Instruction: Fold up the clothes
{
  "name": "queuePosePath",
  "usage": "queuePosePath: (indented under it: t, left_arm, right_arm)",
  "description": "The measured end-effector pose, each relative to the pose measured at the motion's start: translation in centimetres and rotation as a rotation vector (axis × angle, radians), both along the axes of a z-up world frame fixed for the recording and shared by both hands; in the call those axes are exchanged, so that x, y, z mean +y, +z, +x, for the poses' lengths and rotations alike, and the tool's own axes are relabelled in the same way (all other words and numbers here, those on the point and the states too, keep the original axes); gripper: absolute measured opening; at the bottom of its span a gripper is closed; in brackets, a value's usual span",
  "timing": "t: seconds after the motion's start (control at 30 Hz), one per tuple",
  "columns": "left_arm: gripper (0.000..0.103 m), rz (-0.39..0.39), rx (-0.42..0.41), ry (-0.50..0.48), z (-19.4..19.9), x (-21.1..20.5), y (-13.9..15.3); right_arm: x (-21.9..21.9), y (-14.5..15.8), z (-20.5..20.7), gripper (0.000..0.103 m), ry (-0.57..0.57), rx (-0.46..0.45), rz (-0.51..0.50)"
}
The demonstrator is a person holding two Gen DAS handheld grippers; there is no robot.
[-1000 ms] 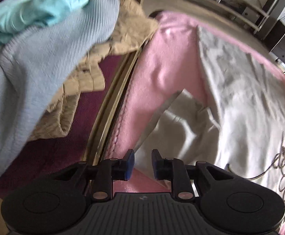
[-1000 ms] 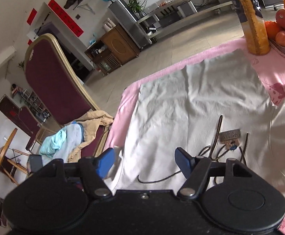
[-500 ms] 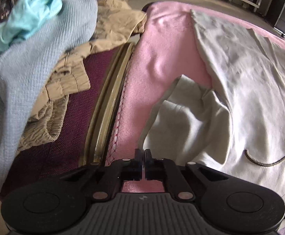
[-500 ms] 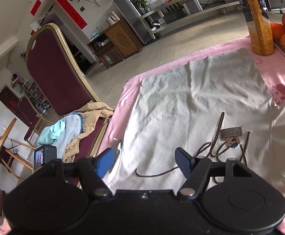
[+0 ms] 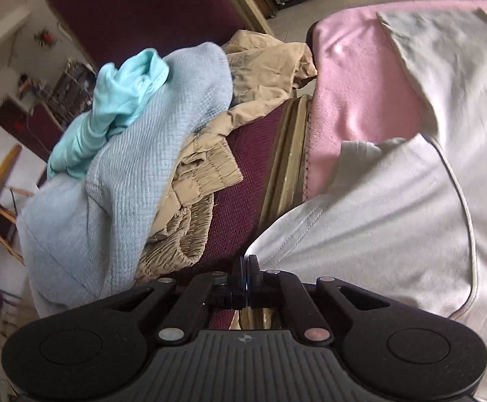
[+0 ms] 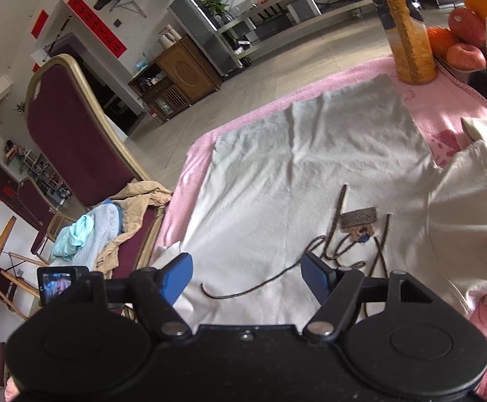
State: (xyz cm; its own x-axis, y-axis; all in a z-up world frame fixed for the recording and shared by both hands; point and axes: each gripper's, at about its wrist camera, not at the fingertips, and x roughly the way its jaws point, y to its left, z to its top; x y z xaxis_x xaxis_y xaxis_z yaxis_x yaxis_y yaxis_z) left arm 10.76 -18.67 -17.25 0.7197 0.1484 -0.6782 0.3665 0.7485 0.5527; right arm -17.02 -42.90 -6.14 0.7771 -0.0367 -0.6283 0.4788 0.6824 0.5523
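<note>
The left gripper [image 5: 246, 269] is closed on the sleeve edge of the white T-shirt [image 6: 310, 181], which is spread on the pink blanket [image 6: 444, 114] with its long axis running away from the wide-open, empty right gripper [image 6: 247, 276].

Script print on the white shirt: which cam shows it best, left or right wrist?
Right wrist. The dark script print lies in full view on the white shirt, just ahead of the open right gripper. Left wrist shows only plain shirt fabric, a fold of it pinched in the shut left gripper; no print visible.
</note>
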Motion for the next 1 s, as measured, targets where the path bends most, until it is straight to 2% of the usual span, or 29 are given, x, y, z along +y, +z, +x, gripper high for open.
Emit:
queuePosePath:
  t: [0.07,0.1,0.13,0.17,0.23,0.27,0.3,0.33,0.37,0.4,0.47,0.57,0.63,0.67,0.7,0.8,0.87,0.93,0.97,1.0]
  left_arm:
    - [0.008,0.024,-0.049,0.008,-0.8,0.0,0.4]
    - [0.014,0.011,-0.083,0.012,-1.3,0.3,1.1]
    - [0.015,-0.005,-0.116,0.016,-1.9,0.7,1.7]
    - [0.016,-0.062,-0.135,0.003,-3.2,1.2,2.7]
    - [0.016,-0.226,-0.101,-0.065,-4.6,1.8,4.3]
    - [0.016,-0.317,-0.044,-0.122,-5.1,1.9,4.8]
    - [0.017,-0.377,0.019,-0.184,-5.8,1.6,4.9]
    - [0.018,-0.396,0.079,-0.239,-6.2,0.7,4.6]
    - [0.019,-0.379,0.125,-0.282,-6.8,-0.6,3.9]
    - [0.019,-0.36,0.17,-0.323,-7.3,-1.8,3.2]
    - [0.019,-0.29,0.224,-0.354,-8.1,-3.8,1.2]
    - [0.019,-0.179,0.227,-0.315,-8.0,-4.4,-0.9]
    - [0.019,-0.119,0.193,-0.274,-7.8,-4.0,-1.4]
    - [0.02,-0.093,0.181,-0.259,-7.8,-3.7,-1.5]
    - [0.02,-0.056,0.168,-0.252,-8.3,-3.2,-1.5]
    - [0.018,0.031,0.135,-0.221,-9.6,-1.9,-1.6]
    - [0.018,-0.006,0.144,-0.207,-10.1,-0.9,-1.0]
    - [0.019,-0.117,0.167,-0.216,-11.0,0.1,0.2]
    - [0.019,-0.194,0.175,-0.236,-11.5,0.6,1.0]
    - [0.019,-0.257,0.186,-0.267,-12.1,0.7,1.7]
  right_arm:
    - [-0.7,0.1,-0.9,0.072,-0.016,0.013,0.001]
    - [-1.1,0.3,-1.6,0.075,-0.025,0.014,-0.002]
    - [-1.6,0.5,-2.4,0.077,-0.033,0.015,-0.001]
    - [-2.0,0.5,-3.3,0.079,-0.039,0.016,0.007]
    - [-2.8,0.1,-4.7,0.08,-0.053,0.027,0.028]
    - [-3.1,-0.9,-4.7,0.08,-0.061,0.047,0.039]
    - [-3.5,-1.9,-4.6,0.081,-0.069,0.067,0.05]
    - [-3.8,-2.8,-4.5,0.081,-0.077,0.087,0.061]
    - [-4.1,-3.8,-4.5,0.074,-0.085,0.107,0.072]
    - [-4.5,-4.8,-4.4,0.053,-0.093,0.128,0.084]
    - [-5.1,-6.7,-4.3,0.025,-0.109,0.168,0.106]
    - [-6.2,-9.6,-4.1,0.025,-0.133,0.228,0.14]
    - [-6.7,-11.2,-4.2,0.025,-0.152,0.275,0.146]
    - [-6.8,-11.1,-4.8,0.014,-0.167,0.314,0.114]
    - [-6.8,-11.1,-5.3,0.009,-0.182,0.353,0.082]
    - [-6.9,-10.9,-7.0,0.003,-0.227,0.452,-0.001]
    - [-6.9,-10.8,-8.3,0.004,-0.245,0.435,0.017]
    - [-6.1,-10.0,-8.9,0.025,-0.27,0.452,-0.047]
    - [-5.8,-9.6,-9.1,0.032,-0.271,0.438,-0.064]
    - [-5.6,-9.0,-9.2,0.032,-0.254,0.386,-0.055]
